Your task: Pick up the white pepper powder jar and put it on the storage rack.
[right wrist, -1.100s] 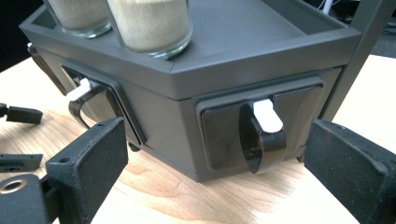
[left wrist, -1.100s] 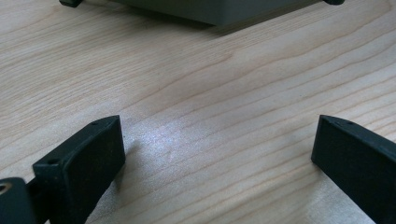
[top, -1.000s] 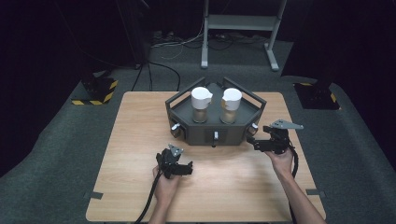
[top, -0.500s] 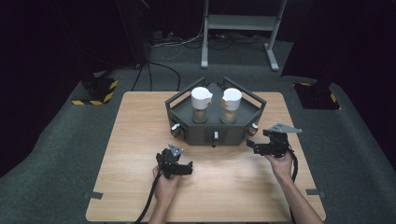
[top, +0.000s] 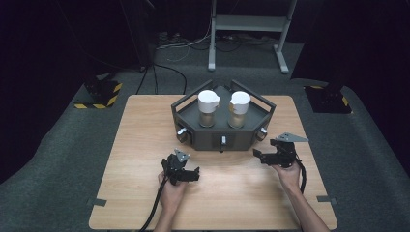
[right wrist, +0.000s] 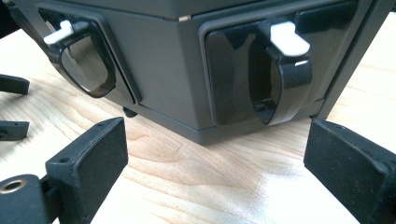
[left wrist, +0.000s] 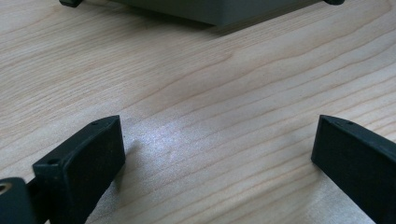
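Note:
A dark grey angular machine (top: 220, 133) stands at the back middle of the wooden table (top: 145, 145), carrying two white-lidded cups (top: 208, 101) (top: 239, 102). My left gripper (top: 190, 174) (left wrist: 215, 140) rests low on the table in front of it, open, with bare wood between its jaws. My right gripper (top: 259, 155) (right wrist: 215, 144) is open at the machine's front right corner and holds nothing. In the right gripper view a black lever with a white tip (right wrist: 282, 70) sits close ahead in the panel. A second such lever (right wrist: 77, 51) is farther left.
Small knobs (top: 182, 134) (top: 262, 133) stick out of the machine's angled front faces, and a white switch (top: 223, 141) sits on the middle face. Grey carpet (top: 63, 159) surrounds the table. A metal stand (top: 251, 29) rises behind it. Yellow-black striped bases (top: 99, 96) lie on the floor.
My right gripper has shifted slightly left and toward the person, staying open beside the machine's right corner. The left gripper has not moved.

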{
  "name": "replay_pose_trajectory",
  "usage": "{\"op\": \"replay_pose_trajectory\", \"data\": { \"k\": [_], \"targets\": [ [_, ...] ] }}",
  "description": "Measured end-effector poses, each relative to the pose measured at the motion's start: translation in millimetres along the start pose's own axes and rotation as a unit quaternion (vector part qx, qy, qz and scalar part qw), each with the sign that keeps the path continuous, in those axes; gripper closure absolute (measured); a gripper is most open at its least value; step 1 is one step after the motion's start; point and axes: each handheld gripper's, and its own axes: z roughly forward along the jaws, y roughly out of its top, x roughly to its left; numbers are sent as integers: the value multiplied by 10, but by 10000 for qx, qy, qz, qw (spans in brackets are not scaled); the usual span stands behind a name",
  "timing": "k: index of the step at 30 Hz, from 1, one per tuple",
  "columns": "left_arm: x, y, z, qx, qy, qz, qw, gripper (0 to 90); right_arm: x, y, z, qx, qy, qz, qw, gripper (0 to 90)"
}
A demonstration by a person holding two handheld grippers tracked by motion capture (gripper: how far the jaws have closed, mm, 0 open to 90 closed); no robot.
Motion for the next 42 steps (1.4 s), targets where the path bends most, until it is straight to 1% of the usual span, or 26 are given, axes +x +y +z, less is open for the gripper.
{"op": "replay_pose_trajectory", "data": {
  "k": [18,30,34,37,40,42],
  "targets": [
    [0,1,-1,4,2,2,10000,25,7,-152,99,219,3,69,9997,55],
    [-1,2,0,4,3,3,10000,25,41,-209,123,372,-144,-45,9992,56],
    [-1,1,0,3,5,1,10000,25,68,-225,129,395,-185,-101,9990,56],
    [-1,1,0,2,4,0,10000,25,119,-221,146,463,-243,-212,9984,52],
    [-2,2,0,3,6,1,10000,24,144,-207,172,539,-258,-239,9979,47],
    [-1,2,3,0,0,-5,10000,23,159,-209,190,570,-268,-217,9978,46]
  ]
}}
